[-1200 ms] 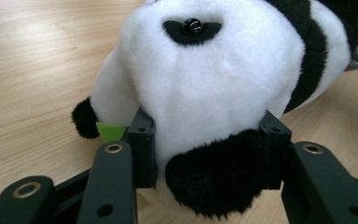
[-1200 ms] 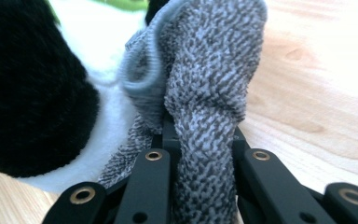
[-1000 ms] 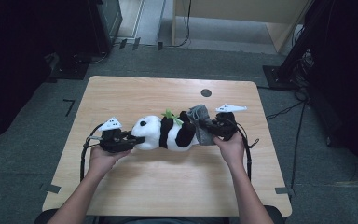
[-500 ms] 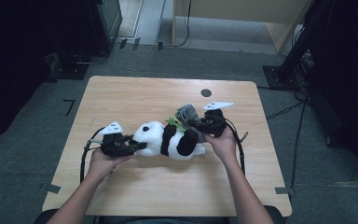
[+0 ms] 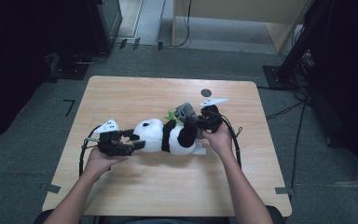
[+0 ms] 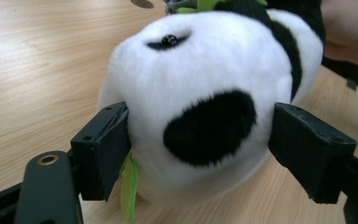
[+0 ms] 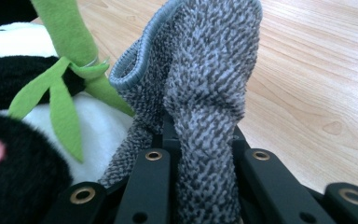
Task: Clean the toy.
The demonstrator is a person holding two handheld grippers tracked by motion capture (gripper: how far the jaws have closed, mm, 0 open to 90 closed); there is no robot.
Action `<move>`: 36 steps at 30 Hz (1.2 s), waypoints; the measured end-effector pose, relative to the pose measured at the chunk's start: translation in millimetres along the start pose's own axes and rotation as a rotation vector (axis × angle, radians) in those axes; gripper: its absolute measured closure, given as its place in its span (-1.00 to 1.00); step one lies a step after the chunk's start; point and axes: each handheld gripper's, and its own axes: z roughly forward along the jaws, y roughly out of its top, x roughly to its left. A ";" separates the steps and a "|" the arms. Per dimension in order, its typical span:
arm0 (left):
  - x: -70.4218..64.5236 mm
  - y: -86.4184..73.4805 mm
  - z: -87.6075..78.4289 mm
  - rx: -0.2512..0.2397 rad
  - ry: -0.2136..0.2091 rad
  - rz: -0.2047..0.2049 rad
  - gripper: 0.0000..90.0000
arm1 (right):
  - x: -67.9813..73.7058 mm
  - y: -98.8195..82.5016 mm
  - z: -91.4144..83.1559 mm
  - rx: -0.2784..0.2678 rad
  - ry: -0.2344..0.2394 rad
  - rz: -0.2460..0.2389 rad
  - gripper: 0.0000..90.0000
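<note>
A plush panda (image 5: 168,136) is lying on its side near the middle of the wooden table (image 5: 135,95), its white head pointing toward the left gripper (image 5: 137,141) and its body toward the right gripper (image 5: 196,122).

In the left gripper view the 2 black jaws are standing wide on either side of the panda's head (image 6: 205,93); they have just been opening. The head is sitting between them, the left pad touching the fur and the right pad just clear of it, so nothing is being squeezed.

The right gripper's jaws are clamping a grey knitted cloth (image 7: 200,88), which is rising in a fold out of the closed jaws. Its hemmed edge is curling into a small open pocket, and nothing is showing inside it. A green felt bamboo sprig (image 7: 60,79) is lying on the panda's body just beside the cloth.
</note>
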 end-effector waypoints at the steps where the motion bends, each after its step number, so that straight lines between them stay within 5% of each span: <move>1: 0.8 -1.1 -0.7 0.009 0.003 0.021 -0.52 | -1.3 0.0 1.3 -0.002 -0.002 0.001 0.77; 4: 4.1 -3.4 0.2 0.011 0.000 0.037 -0.49 | -6.4 -1.2 4.5 -0.008 0.004 0.024 0.77; 9: 12.5 -4.0 6.7 -0.026 -0.022 0.006 -0.51 | -13.8 -2.9 8.6 -0.022 0.014 0.050 0.77; 13: 15.9 2.6 14.9 -0.011 -0.023 0.030 -0.60 | -18.1 -2.3 11.9 -0.012 0.025 0.074 0.76; 28: 26.9 5.4 37.7 -0.036 -0.006 0.024 -0.78 | -20.6 2.2 19.6 0.011 -0.006 0.071 0.77; 36: 23.5 3.3 38.7 -0.058 0.044 0.017 -0.40 | -22.6 1.5 22.0 0.006 -0.008 0.089 0.77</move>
